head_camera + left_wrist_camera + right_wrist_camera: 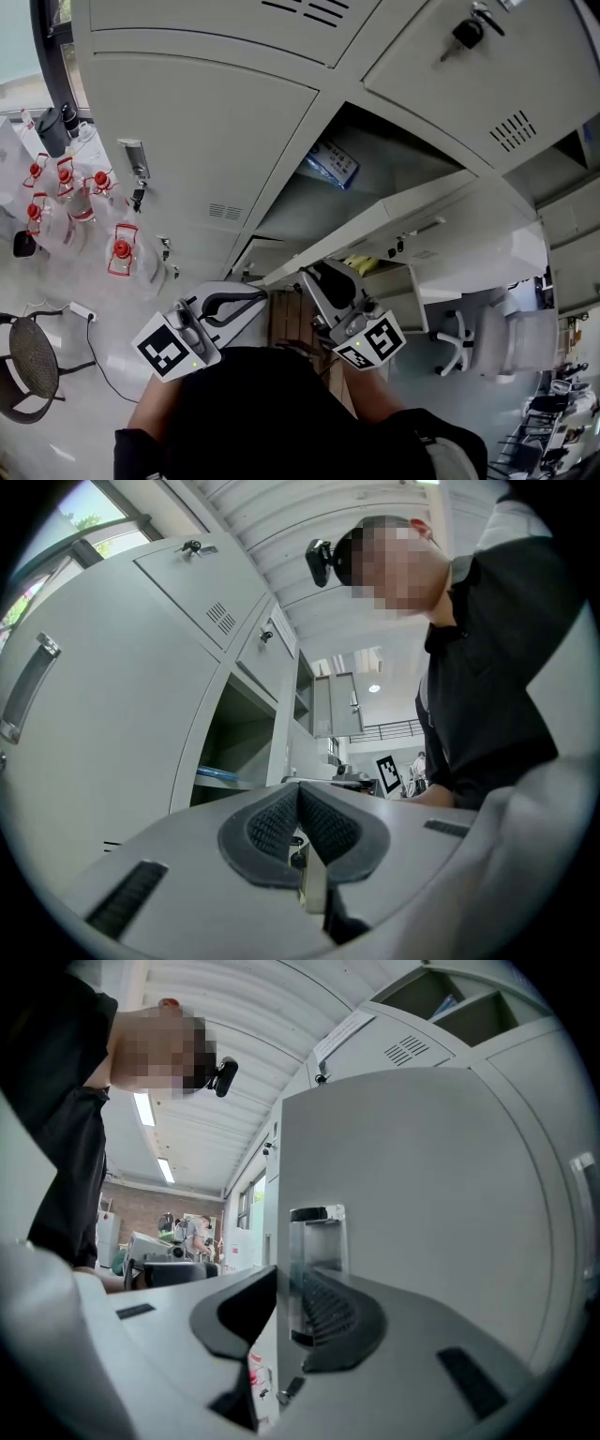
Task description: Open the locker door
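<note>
the locker door [473, 234] stands swung out from the grey bank of lockers [206, 122], its top edge running from the cabinet toward the person. in the right gripper view the door [422, 1194] fills the right half, and its free edge carries a chrome handle [317, 1269]. the right gripper [291, 1281] is clamped over that edge: one dark pad sits on the far face of the door and the ribbed pad lies against the handle on the near face. from the head view the right gripper [323, 281] meets the door at its near end, with its marker cube on the side away from the door.

the left gripper [258, 296] hangs just beside the door's near end, on the side away from the right gripper and apart from the door. its jaws are closed tip to tip with nothing between them; in the left gripper view the left gripper [298, 794] shows its two ribbed pads meeting.

behind the door the open compartment [375, 159] holds a blue and white box [330, 161] on its shelf. beyond the door's hinge side a closed locker has keys [466, 33] in its lock. well apart from the door, past the left gripper, clear bottles with red caps [122, 248] stand on the floor beside a round stool [33, 356].
</note>
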